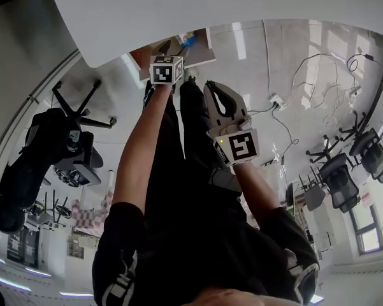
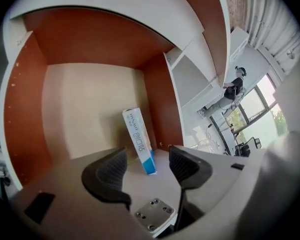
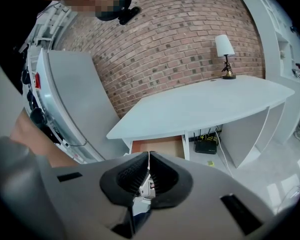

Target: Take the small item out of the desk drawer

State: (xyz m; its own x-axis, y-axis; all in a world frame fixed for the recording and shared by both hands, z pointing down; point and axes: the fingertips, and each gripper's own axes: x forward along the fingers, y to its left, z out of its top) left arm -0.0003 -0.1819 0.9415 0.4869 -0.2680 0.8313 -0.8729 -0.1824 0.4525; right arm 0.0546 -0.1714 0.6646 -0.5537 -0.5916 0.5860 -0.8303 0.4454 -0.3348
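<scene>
My left gripper (image 2: 147, 166) hangs, jaws spread wide, above the drawer (image 2: 85, 99); I'd pinch its light, crushable carton (image 2: 139, 139) mid-length, gently.

Pale desk (image 3: 204, 109) against brick wall, drawer (image 2: 159, 99) open beneath the top. Reddish-brown drawer walls, pale bottom. One white-and-blue box (image 2: 139, 141) lying on the drawer bottom, nearer one side wall. Small lamp (image 3: 224, 56) upright at the desk's far edge. Black device (image 3: 205, 146) with cables on the floor (image 3: 279, 184) under the desk.

blue-white box (image 2: 138, 140), print too small to read
</scene>
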